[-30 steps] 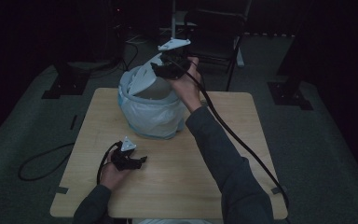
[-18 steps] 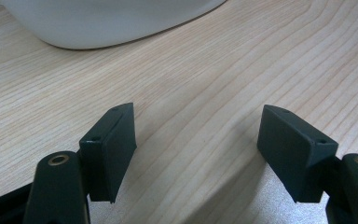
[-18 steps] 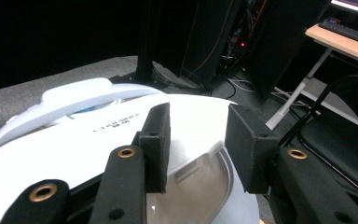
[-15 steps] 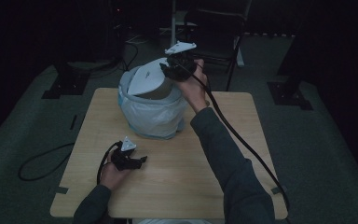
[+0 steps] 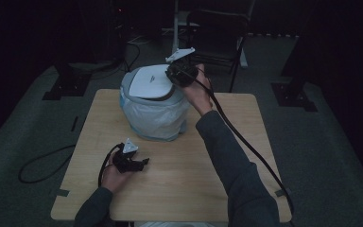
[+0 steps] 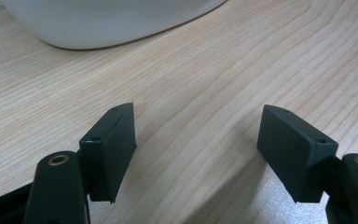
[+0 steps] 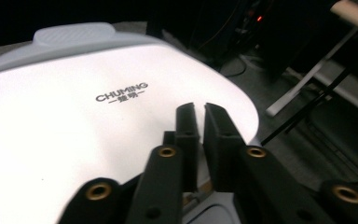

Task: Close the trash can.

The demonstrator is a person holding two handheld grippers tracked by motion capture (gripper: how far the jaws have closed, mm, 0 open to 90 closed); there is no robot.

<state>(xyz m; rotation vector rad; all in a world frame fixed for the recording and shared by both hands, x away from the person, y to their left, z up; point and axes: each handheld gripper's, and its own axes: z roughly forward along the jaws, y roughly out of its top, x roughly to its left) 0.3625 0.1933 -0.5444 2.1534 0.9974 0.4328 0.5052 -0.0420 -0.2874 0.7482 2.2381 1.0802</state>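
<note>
A white-lidded bin [image 5: 152, 101] lined with a bag sits at the table's [image 5: 227, 156] far side. The right gripper [image 5: 179, 73], jaws nearly closed, presses its lid [image 7: 98, 107]; it could slip off. The left gripper [image 5: 131, 161] rests released, near left.

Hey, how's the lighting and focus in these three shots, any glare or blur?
High view: dim, room nearly black, table lit. Left gripper view: bright, sharp wood grain, soft shadows under the jaws. Right gripper view: white lid glary, lettering readable, background dark and soft.
</note>
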